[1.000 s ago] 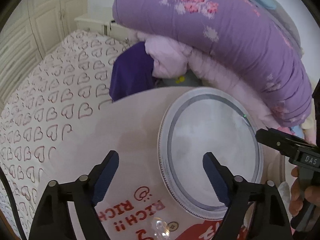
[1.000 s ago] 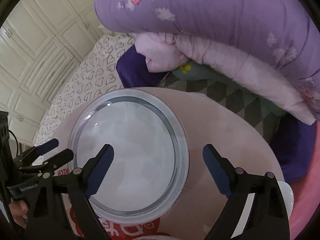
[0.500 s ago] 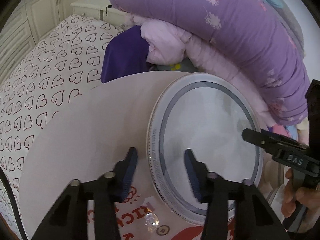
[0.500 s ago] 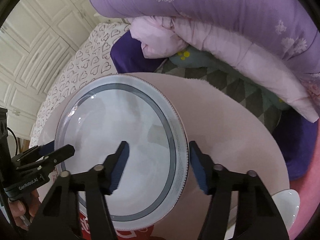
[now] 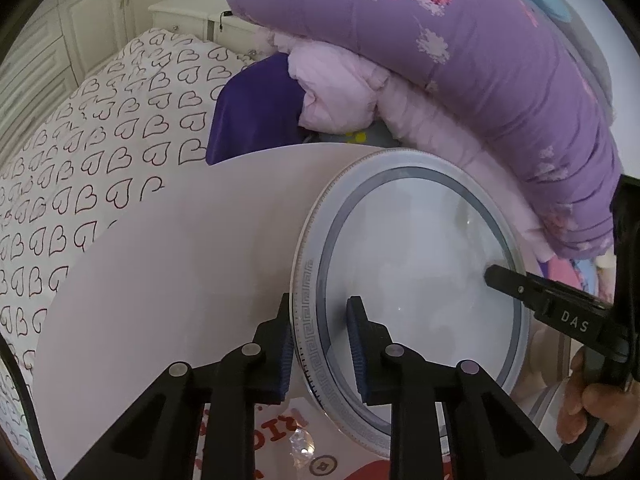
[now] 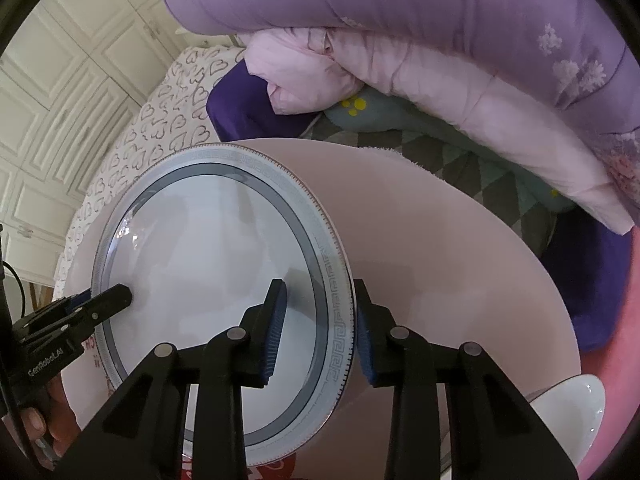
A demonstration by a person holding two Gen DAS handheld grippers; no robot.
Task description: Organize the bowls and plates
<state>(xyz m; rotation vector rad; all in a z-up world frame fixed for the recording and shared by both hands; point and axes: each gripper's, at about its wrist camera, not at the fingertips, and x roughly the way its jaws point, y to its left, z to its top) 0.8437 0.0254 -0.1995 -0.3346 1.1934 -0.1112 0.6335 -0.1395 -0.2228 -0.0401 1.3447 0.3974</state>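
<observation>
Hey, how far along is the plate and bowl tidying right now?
Early stage. Nothing looks stacked or put away yet. In hand: the left gripper and right gripper are each closed over opposite rims of the large grey-ringed plate, which sits on the round pink table. Left to do: lift and place that plate, then deal with the white bowl at the table edge.

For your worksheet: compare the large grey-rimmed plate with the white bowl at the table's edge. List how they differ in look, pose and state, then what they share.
1. The plate is wide and shallow with a grey ring and key-pattern rim; the white bowl is plain, deeper and looks smaller.
2. The plate is clamped by the left gripper and right gripper on opposite rims; the bowl is untouched.
3. The plate sits mid-table; the bowl is at the edge.

Both are glossy, round tableware.
</observation>
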